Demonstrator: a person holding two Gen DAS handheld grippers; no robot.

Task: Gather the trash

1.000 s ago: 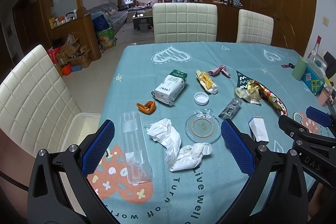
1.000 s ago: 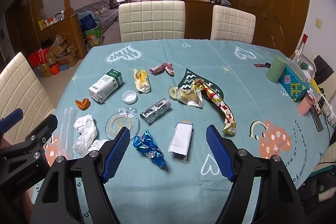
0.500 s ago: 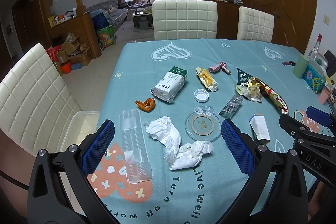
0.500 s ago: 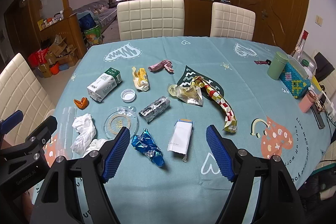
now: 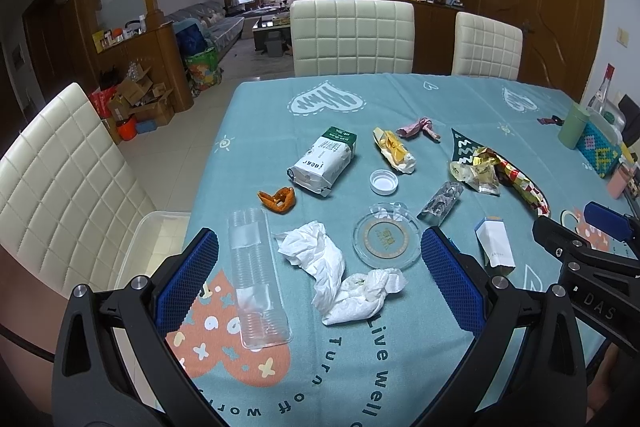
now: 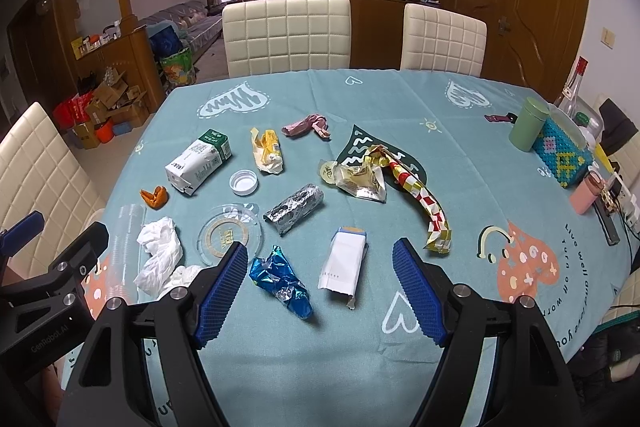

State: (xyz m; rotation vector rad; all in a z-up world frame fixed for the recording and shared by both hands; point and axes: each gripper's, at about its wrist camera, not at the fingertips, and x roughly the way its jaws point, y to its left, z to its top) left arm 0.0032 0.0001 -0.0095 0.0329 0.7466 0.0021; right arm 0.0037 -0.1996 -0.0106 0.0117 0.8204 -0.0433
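Trash lies scattered on a teal tablecloth (image 5: 400, 107). My left gripper (image 5: 320, 259) hovers open above crumpled white tissues (image 5: 340, 279), with a clear plastic cup sleeve (image 5: 256, 275) inside its left finger and a round clear lid (image 5: 386, 239) ahead. Farther off lie a white-and-green carton (image 5: 324, 163), an orange peel (image 5: 278, 199) and a yellow wrapper (image 5: 394, 151). My right gripper (image 6: 320, 267) is open above a blue foil wrapper (image 6: 282, 279) and a small white box (image 6: 344, 263). A silver foil roll (image 6: 294, 213) and a red-gold wrapper (image 6: 424, 199) lie beyond.
Cream chairs (image 5: 352, 39) stand at the far edge and at the left (image 5: 60, 195). A clear plastic bin (image 5: 148, 251) sits on the left chair's seat. A green canister (image 6: 528, 125), a beaded box (image 6: 564, 151) and a pink cup (image 6: 584, 193) crowd the right edge.
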